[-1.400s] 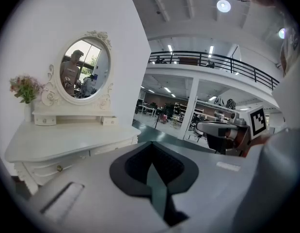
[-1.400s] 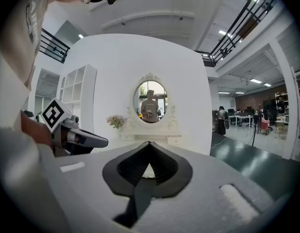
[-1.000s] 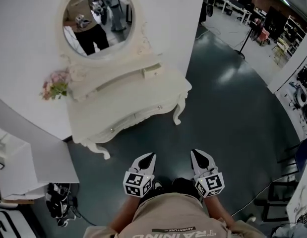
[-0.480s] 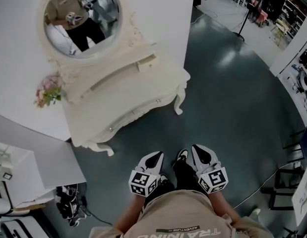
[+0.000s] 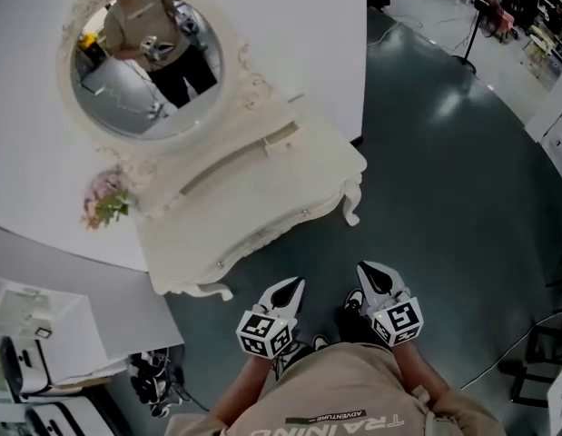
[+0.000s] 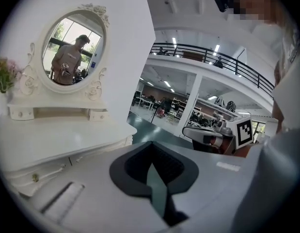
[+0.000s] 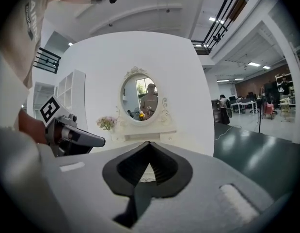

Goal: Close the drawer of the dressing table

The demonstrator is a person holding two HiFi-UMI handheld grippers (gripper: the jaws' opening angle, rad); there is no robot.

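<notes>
- Left hand-held gripper (image 5: 294, 286) and right hand-held gripper (image 5: 367, 272) had jaws together, empty, at the person's waist.
- Small cream wooden drawer (image 5: 281, 137) appeared to jut from the cream-white carved dressing bench (image 5: 262, 209), well ahead.
- Risk: an off-centre shove could skew and jam it.

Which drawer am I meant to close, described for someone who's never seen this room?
Find the white dressing table against the white wall, with an oval mirror above it. On the raised shelf under the mirror, the small drawer at the right end, opposite the pink flowers, juts forward, unlike the flush drawers in the table front.
</notes>
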